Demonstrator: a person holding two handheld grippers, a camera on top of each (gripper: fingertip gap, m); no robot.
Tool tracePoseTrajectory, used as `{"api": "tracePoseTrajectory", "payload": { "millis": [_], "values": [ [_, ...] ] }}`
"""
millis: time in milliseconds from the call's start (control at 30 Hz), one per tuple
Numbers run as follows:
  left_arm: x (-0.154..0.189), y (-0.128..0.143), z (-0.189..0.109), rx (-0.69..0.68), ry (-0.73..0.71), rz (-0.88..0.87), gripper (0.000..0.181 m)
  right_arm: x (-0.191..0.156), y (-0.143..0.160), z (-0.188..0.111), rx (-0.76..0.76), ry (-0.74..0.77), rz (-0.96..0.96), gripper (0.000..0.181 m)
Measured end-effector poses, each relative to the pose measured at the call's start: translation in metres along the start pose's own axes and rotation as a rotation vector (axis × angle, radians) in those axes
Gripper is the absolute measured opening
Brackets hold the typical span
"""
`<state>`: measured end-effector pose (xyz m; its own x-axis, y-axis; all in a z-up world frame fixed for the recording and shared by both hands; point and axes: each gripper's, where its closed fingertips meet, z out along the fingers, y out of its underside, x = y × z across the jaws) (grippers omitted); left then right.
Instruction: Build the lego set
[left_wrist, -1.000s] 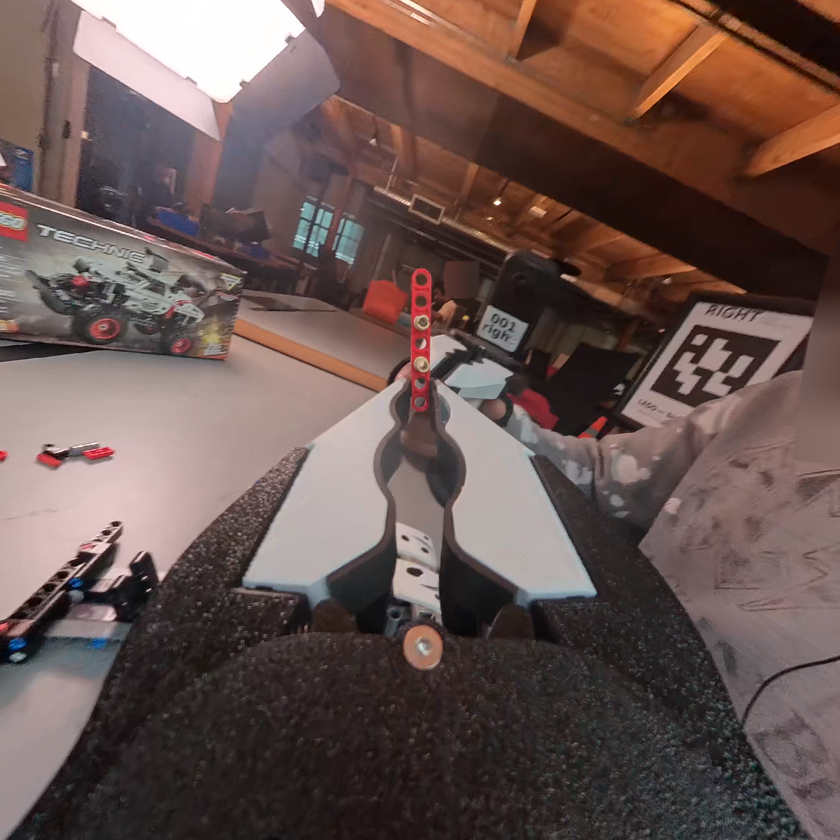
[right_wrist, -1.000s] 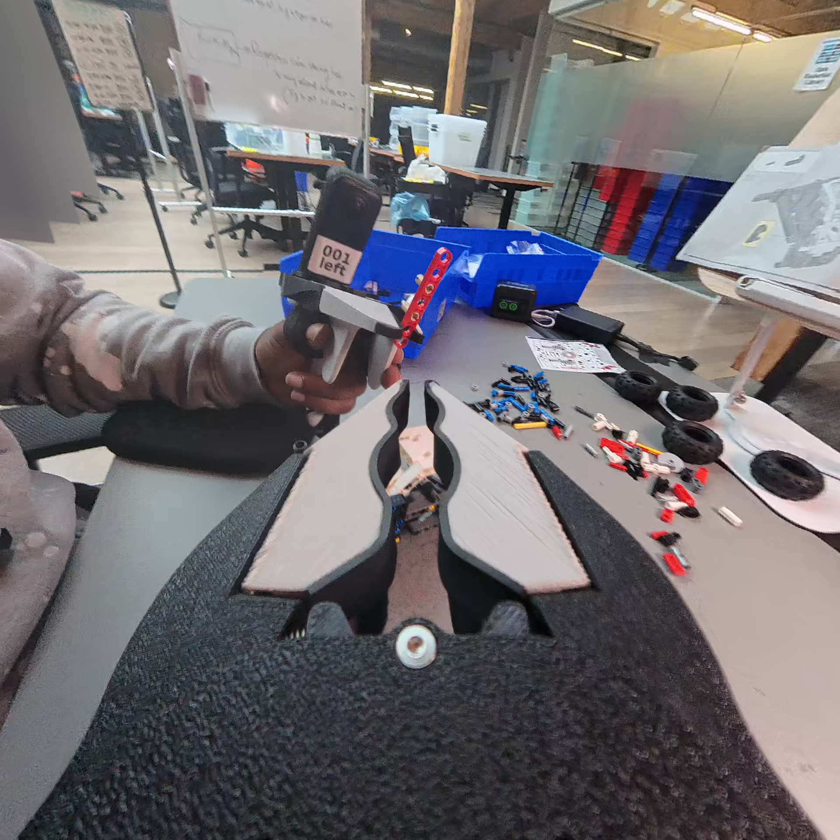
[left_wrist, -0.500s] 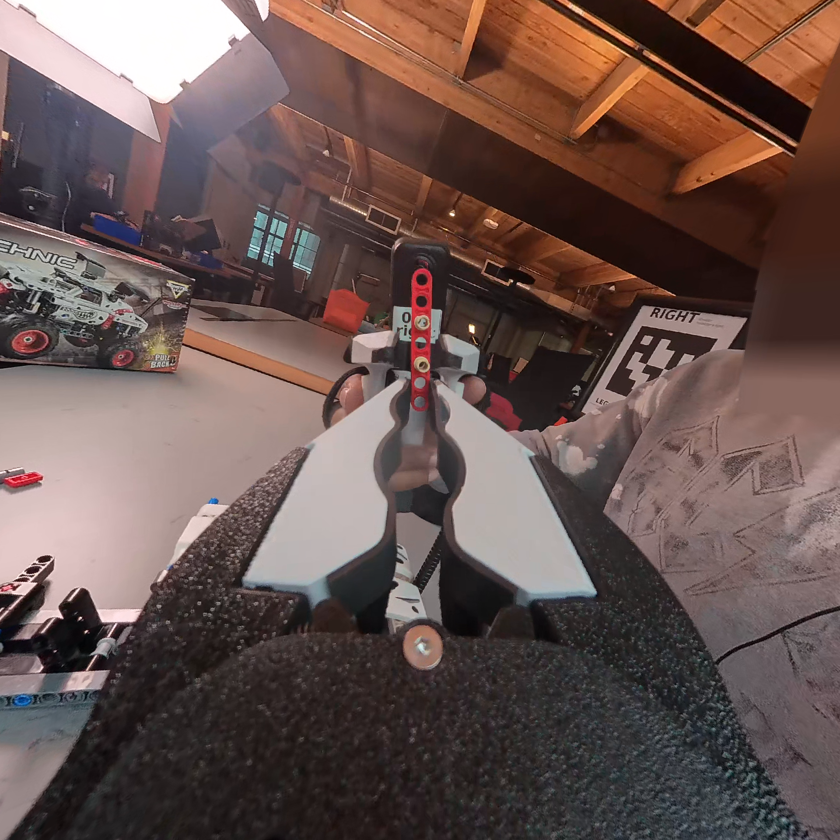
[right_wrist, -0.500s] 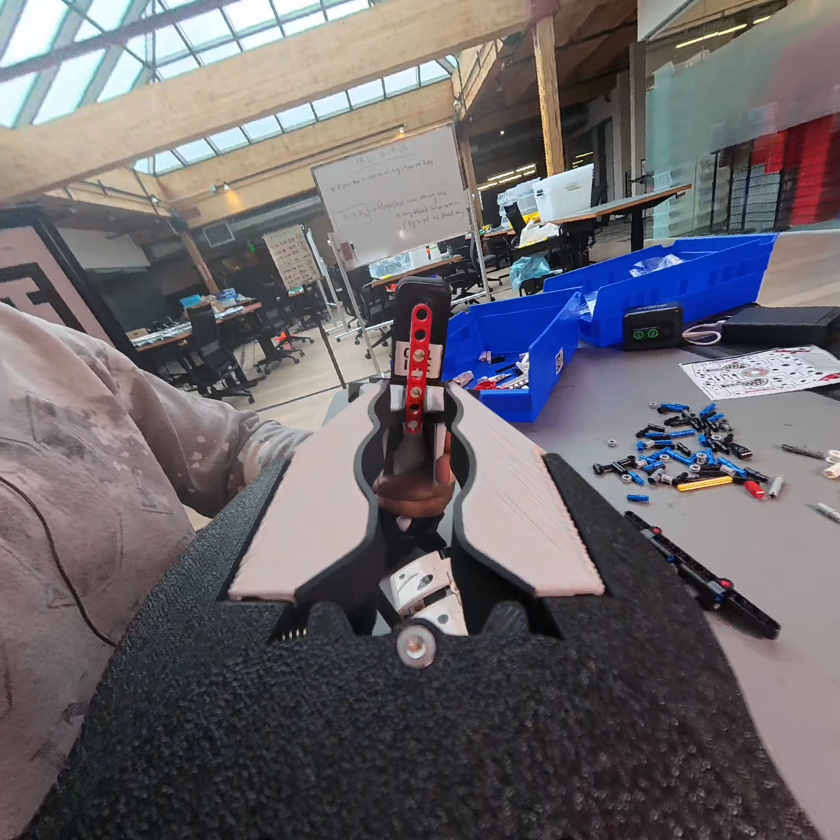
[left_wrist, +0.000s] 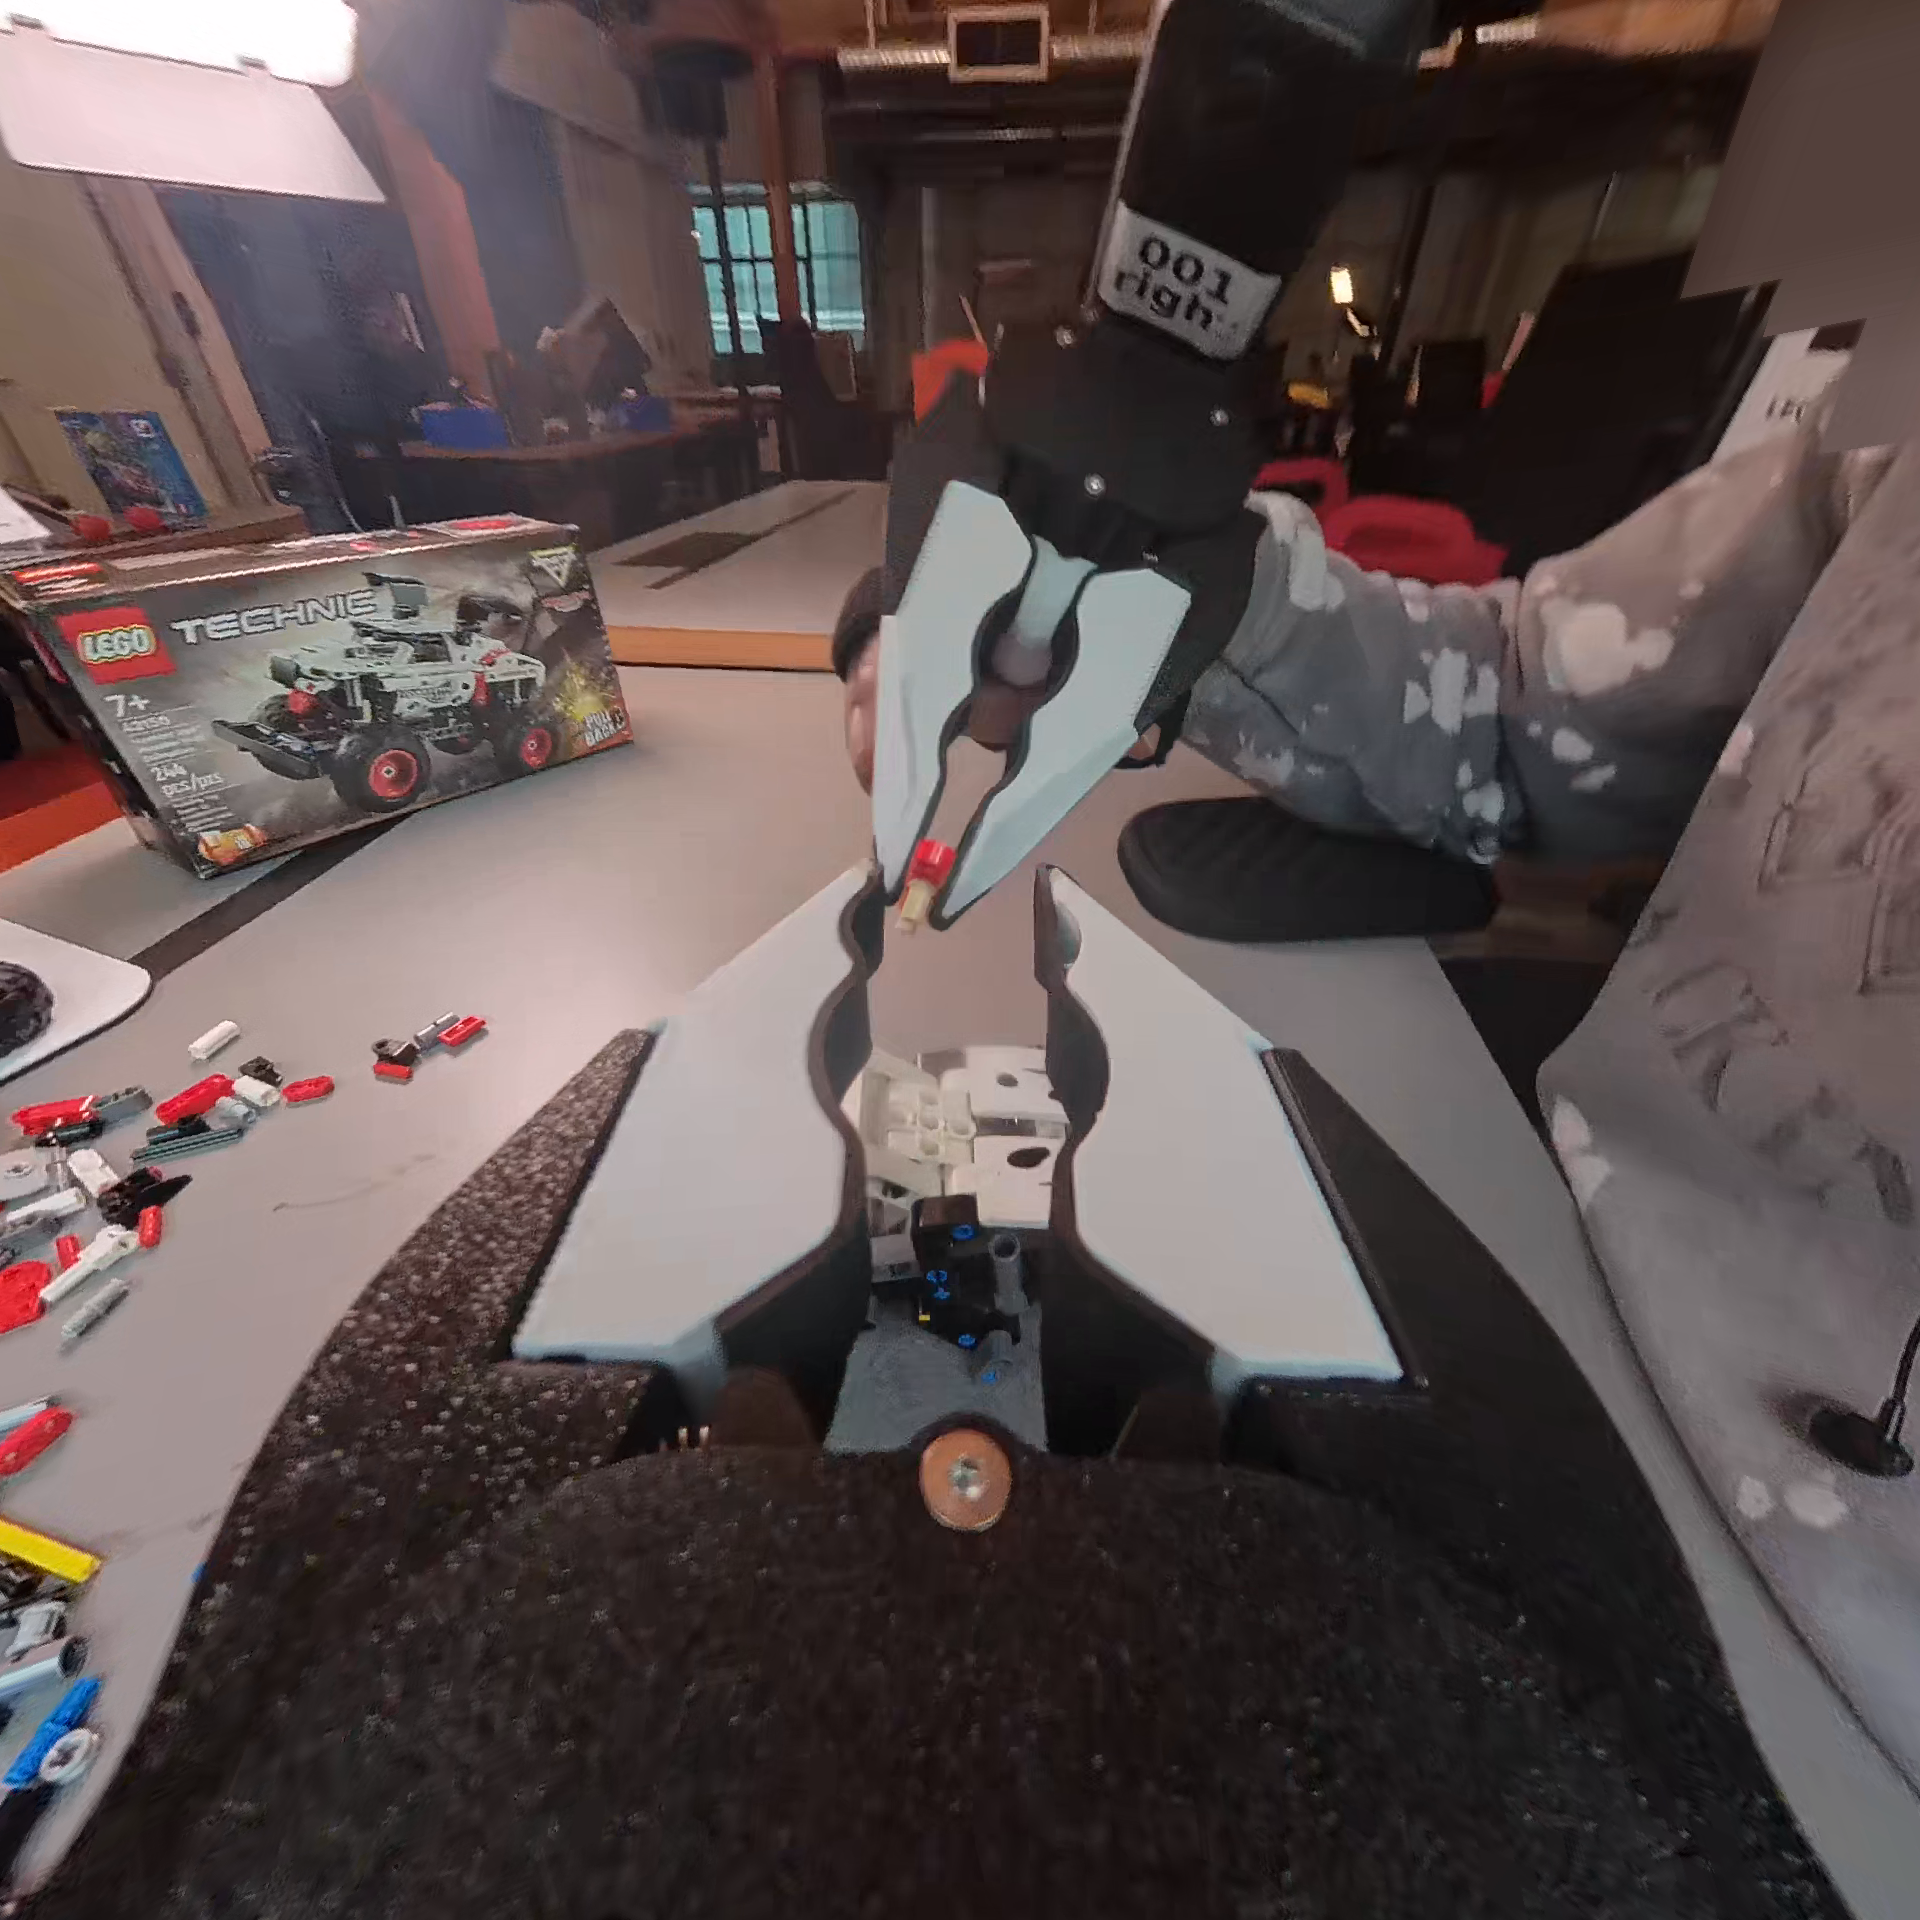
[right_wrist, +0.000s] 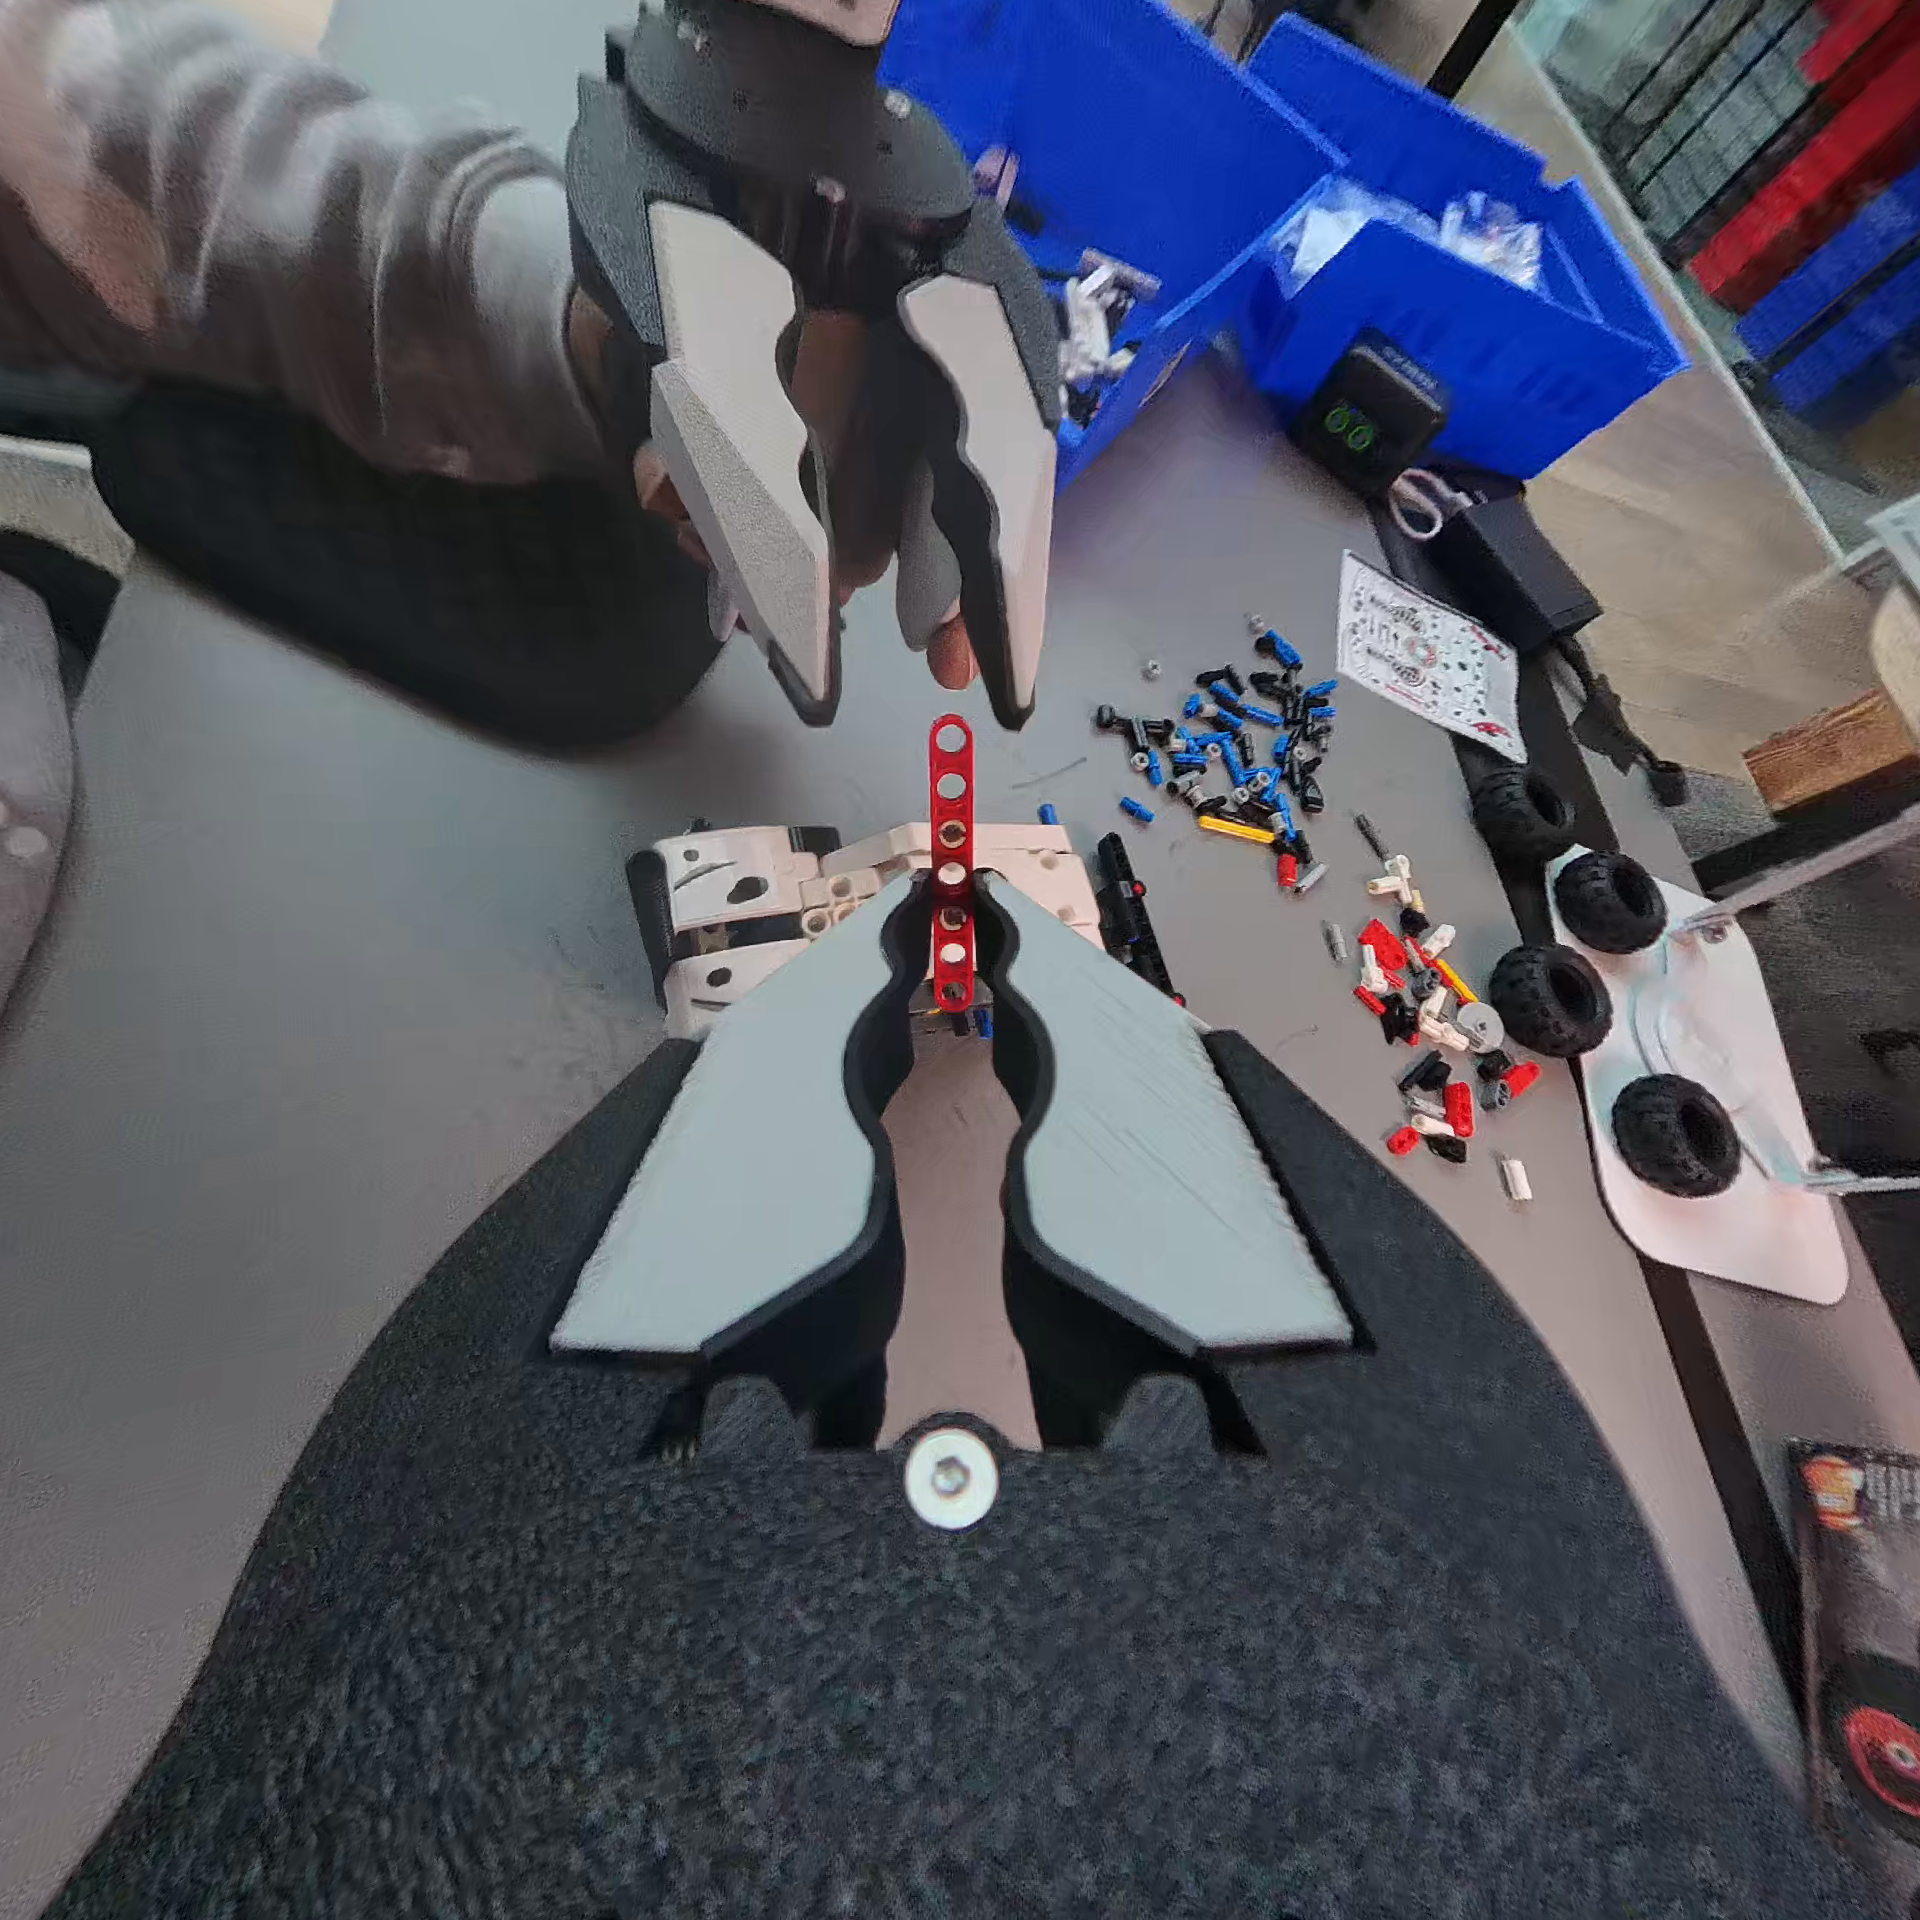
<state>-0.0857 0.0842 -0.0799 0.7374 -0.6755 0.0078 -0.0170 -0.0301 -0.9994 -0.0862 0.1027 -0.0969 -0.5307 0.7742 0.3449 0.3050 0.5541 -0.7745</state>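
My right gripper (right_wrist: 951, 883) is shut on a red beam with holes (right_wrist: 951, 831), holding it upright by its lower half above the white and black lego model (right_wrist: 790, 894) on the grey table. My left gripper (right_wrist: 909, 712) hangs open just above the beam's top end, apart from it. In the left wrist view my left gripper (left_wrist: 956, 883) is open and empty, and the right gripper (left_wrist: 923, 899) points down in front of it with the red beam (left_wrist: 928, 862) seen end-on. The model (left_wrist: 966, 1122) lies below, between my left fingers.
A lego box (left_wrist: 332, 686) stands at the far left. Loose parts (left_wrist: 104, 1195) lie left of the model. In the right wrist view, blue and black pins (right_wrist: 1236, 738), red and white parts (right_wrist: 1434, 1018), tyres (right_wrist: 1548, 997), a sticker sheet (right_wrist: 1423, 655) and blue bins (right_wrist: 1351, 260) lie to the right. Both grippers' tips are close together, under 4 cm apart.
The red beam has passed from my left gripper to my right gripper. The left gripper has opened and let go. Both grippers have tilted down over the model.
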Motion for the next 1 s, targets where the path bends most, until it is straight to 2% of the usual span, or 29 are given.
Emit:
{"api": "tracePoseTrajectory", "payload": {
  "millis": [100,200,400,500,567,633,700,867,1000],
  "values": [
    [0.01,0.015,0.005,-0.091,0.014,0.089,0.021,-0.012,0.008,0.016,-0.097,-0.036,-0.116,0.007],
    [0.01,0.02,0.004,-0.121,-0.004,0.142,0.007,-0.021,0.01,0.021,-0.114,-0.084,-0.149,0.007],
    [0.006,0.018,0.0,-0.102,-0.026,0.162,0.009,-0.018,0.004,0.015,-0.02,-0.084,-0.105,0.007],
    [0.007,0.023,0.003,-0.116,-0.018,0.162,0.023,-0.019,0.012,0.016,-0.036,-0.088,-0.099,0.007],
    [0.01,0.029,0.005,-0.148,0.0,0.175,0.019,-0.021,0.015,0.018,-0.044,-0.101,-0.103,0.007],
    [0.011,0.033,0.007,-0.175,-0.005,0.194,0.008,-0.024,0.015,0.02,-0.047,-0.118,-0.107,0.007],
    [0.01,0.034,0.007,-0.183,-0.012,0.212,0.008,-0.025,0.016,0.02,-0.05,-0.121,-0.119,0.007],
    [0.008,0.022,0.004,-0.117,-0.022,0.201,0.007,-0.021,0.004,0.013,0.044,-0.114,-0.09,0.007],
    [0.003,0.001,-0.004,0.014,-0.041,0.15,0.007,-0.01,-0.017,0.006,0.224,-0.087,-0.02,0.008]
  ]
}}
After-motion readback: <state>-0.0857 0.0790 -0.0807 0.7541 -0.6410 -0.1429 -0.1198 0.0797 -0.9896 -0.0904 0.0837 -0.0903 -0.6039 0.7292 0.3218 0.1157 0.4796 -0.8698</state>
